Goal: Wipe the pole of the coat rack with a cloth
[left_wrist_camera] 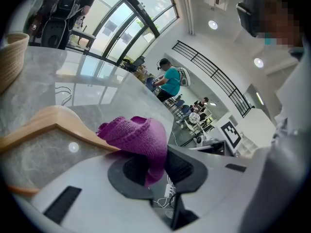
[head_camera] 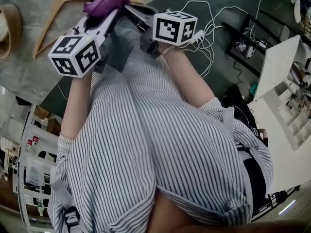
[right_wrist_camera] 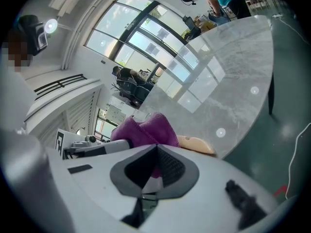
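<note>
Cloth [left_wrist_camera: 138, 137], purple and knitted, is pinched at the tips of both grippers. The left gripper [left_wrist_camera: 155, 166] has its jaws drawn narrow on a fold that hangs between its pads, and the right gripper [right_wrist_camera: 155, 164] has its jaws closed on a sliver of it. Just beyond lies a wooden hanger [left_wrist_camera: 48, 119] on the marble table [left_wrist_camera: 97, 81], with a woven basket [left_wrist_camera: 12, 57] farther off.

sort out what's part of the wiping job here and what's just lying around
For the job:
- purple cloth
- left gripper, shut on it
- right gripper, apparently nipping it too

Lying about:
- wooden hanger
- woven basket

No coat rack pole in view.
</note>
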Motion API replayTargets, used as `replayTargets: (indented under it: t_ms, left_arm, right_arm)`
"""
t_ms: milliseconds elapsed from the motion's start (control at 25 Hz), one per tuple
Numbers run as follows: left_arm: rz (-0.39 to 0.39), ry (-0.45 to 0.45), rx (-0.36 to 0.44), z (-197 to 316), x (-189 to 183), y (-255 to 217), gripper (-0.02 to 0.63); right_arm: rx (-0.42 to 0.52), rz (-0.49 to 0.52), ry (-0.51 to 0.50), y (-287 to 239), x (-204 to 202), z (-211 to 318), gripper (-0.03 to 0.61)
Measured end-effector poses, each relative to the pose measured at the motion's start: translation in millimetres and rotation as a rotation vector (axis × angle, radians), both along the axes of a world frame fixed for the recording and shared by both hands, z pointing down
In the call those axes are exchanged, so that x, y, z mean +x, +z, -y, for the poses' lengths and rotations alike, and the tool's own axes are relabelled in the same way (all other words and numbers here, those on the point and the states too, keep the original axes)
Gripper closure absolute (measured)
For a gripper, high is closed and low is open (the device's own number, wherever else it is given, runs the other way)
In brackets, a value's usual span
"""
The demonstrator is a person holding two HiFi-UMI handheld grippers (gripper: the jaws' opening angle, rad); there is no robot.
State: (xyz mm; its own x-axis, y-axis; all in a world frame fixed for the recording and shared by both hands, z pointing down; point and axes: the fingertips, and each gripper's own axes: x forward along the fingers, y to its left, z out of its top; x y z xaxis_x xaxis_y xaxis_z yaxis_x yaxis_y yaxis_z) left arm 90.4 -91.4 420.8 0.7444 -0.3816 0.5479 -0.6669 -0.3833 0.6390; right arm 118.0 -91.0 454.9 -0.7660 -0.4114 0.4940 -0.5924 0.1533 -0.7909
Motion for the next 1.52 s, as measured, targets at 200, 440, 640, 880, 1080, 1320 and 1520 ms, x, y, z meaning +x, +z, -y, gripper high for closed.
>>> replayTargets:
  t_ms: [200,440,640,880,1080,1320,1520]
  left_arm:
    - [0.004,-0.004,0.032,-4,-35,-13,0.531]
    - [-0.023,-0.013,0.088,-10,-89,-43,0.531]
    - [-0.064,-0.047,0.119,-18,-123,-63,0.531]
    - [-0.09,-0.056,0.184,-30,-165,-81,0.531]
    - [-0.111,-0.071,0.225,-43,-191,-91,0.531]
    - [-0.138,-0.074,0.256,-57,-223,-95,0.531]
    - [-0.152,-0.056,0.273,-58,-225,-97,0.531]
  right_arm:
    - [0.051,-0.005,0.014,-17,-26,0,0.562]
    - [0.153,-0.019,0.028,-50,-70,1,0.561]
    - [0.229,-0.046,0.019,-74,-97,-2,0.561]
    - [0.335,-0.041,-0.01,-104,-140,-16,0.561]
    - [0.426,-0.04,-0.001,-124,-157,-22,0.561]
    - [0.462,-0.126,-0.007,-123,-184,-30,0.563]
    - [0.477,-0.116,0.024,-126,-191,-34,0.563]
